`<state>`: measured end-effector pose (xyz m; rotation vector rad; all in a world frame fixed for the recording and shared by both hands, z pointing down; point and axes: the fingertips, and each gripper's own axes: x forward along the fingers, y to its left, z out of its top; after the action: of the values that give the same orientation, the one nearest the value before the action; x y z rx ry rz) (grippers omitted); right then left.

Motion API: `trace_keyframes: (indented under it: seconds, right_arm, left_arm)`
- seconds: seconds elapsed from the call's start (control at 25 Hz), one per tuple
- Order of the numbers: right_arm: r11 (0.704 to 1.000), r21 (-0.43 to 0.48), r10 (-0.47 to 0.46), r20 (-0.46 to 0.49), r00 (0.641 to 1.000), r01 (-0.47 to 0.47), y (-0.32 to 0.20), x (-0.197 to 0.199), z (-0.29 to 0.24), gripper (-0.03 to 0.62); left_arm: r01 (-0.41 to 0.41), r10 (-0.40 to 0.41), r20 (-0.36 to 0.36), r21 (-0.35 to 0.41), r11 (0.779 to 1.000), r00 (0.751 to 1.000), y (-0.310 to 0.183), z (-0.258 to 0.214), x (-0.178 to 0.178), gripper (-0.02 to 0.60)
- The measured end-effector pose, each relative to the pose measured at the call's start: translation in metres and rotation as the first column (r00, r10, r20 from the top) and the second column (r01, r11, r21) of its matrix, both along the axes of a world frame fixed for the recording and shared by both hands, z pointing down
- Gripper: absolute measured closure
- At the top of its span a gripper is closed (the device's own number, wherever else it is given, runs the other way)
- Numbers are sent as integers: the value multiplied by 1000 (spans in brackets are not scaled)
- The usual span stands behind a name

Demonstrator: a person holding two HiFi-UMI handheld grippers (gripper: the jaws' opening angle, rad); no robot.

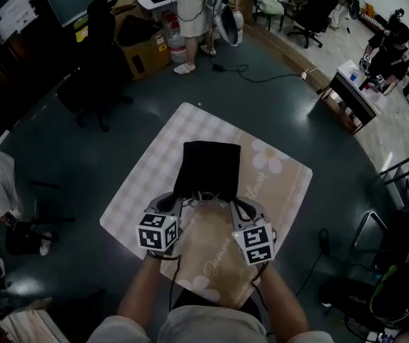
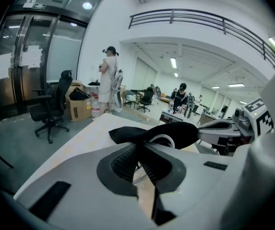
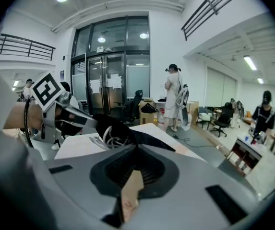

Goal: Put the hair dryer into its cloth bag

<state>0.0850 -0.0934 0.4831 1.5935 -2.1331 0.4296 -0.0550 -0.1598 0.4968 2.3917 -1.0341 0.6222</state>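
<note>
L gripper (image 2: 139,148), R gripper (image 3: 134,152) clamp cloth bag (image 1: 208,166) | R gripper view: cord (image 3: 106,137) inside

1. Cloth bag (image 1: 208,166): black cloth, matt, limp.
2. Mat (image 1: 283,184) beneath: pale checked, looks cloth, matt.
3. Floor (image 1: 275,113), 12 o'clock of mat: dark, smooth, glossy.
4. Left gripper (image 2: 138,150): grey matt plastic shell; pads (image 2: 123,162) black, ribbed.

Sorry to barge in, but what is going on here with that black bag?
A person holds a gripper in each hand. The left tongs and the right tongs are each shut on one side of the mouth of the black cloth bag, which lies on a flowered mat. A white cord shows in the bag's opening. The hair dryer's body cannot be clearly made out.
</note>
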Motion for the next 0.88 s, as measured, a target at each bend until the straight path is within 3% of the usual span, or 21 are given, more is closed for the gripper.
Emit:
trace_keyframes:
  seconds: [0.2, 0.48, 0.76, 0.88]
  right_arm:
    - [998, -56, 2, -24, 1000, -4, 32, -14, 40, 572]
    - [991, -114, -90, -124, 988, 76, 66, -42, 87, 572]
    - [989, -137, -80, -120, 990, 63, 72, -49, 93, 572]
    - [991, -136, -10, -74, 997, 0, 68, -41, 93, 572]
  left_arm:
    - [37, -35, 31, -47, 998, 999, 29, 47, -24, 565]
    - [93, -88, 55, -84, 992, 995, 57, 100, -50, 565]
    - [82, -78, 46, -100, 992, 996, 63, 107, -57, 565]
    - [62, -60, 16, -109, 992, 998, 60, 98, -53, 565]
